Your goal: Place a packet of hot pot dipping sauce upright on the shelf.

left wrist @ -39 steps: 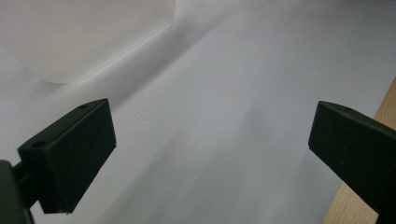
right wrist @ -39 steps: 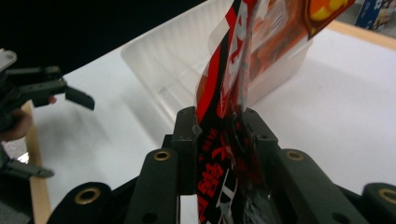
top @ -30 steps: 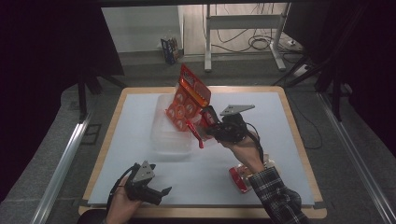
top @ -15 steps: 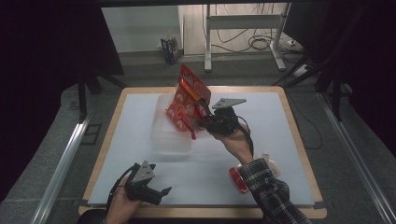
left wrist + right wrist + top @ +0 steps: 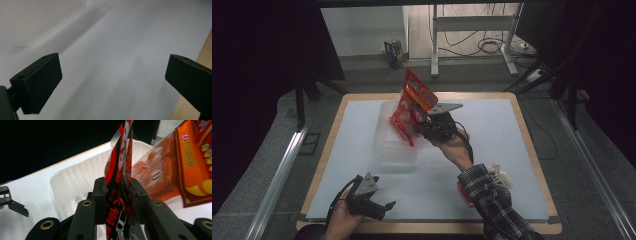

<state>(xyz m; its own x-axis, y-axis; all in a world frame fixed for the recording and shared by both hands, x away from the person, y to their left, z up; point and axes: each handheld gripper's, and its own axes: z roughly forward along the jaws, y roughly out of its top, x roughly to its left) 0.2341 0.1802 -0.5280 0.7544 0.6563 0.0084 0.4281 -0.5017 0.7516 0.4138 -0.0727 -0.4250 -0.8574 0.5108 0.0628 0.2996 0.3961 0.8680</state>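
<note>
At lower left of the high view the left gripper (image 5: pixel 384 206) rests low in its hand with jaws wide apart, while the right gripper (image 5: pixel 416 121), mid-frame on an outstretched plaid-sleeved forearm, has its jaws clamped.

A wood-framed table with a white top (image 5: pixel 362 125) stood on grey carpeted floor (image 5: pixel 592 165). Beyond it were a pale wall panel (image 5: pixel 362 30), a grey metal stand (image 5: pixel 472 25) and loose black cables (image 5: pixel 492 47). Darkness flanked both sides.
</note>
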